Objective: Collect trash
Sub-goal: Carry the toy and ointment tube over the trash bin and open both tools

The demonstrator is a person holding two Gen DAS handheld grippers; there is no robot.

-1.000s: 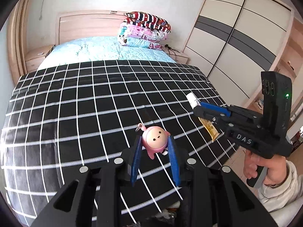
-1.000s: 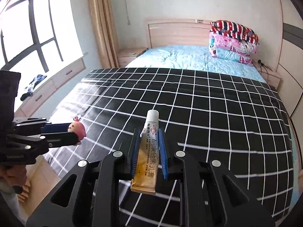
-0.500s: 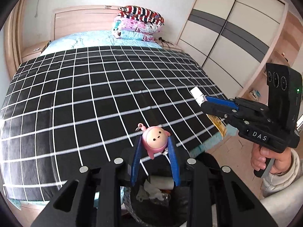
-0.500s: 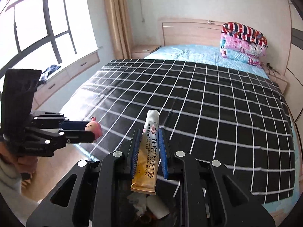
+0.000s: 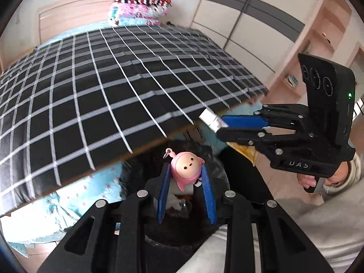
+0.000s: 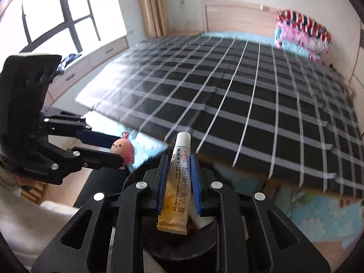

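My left gripper (image 5: 185, 170) is shut on a pink figurine keychain (image 5: 187, 166) and holds it over a black-lined trash bin (image 5: 213, 166) at the foot of the bed. My right gripper (image 6: 177, 159) is shut on a yellow and white ointment tube (image 6: 178, 182) and holds it over the same bin (image 6: 182, 241), which has white scraps inside. The right gripper (image 5: 224, 126) shows in the left wrist view with the tube's white cap (image 5: 210, 119) sticking out. The left gripper (image 6: 119, 149) with the figurine (image 6: 122, 148) shows in the right wrist view.
A bed with a black and white checked blanket (image 5: 95, 86) fills the space ahead, with a blue sheet (image 5: 68, 200) hanging below it. Folded quilts (image 5: 141, 6) lie by the headboard. A wardrobe (image 5: 261, 20) stands at the right, a window (image 6: 56, 16) at the left.
Both grippers have drawn back from over the bed and dropped to just past its foot edge, above the trash bin. Each keeps its hold on its item.
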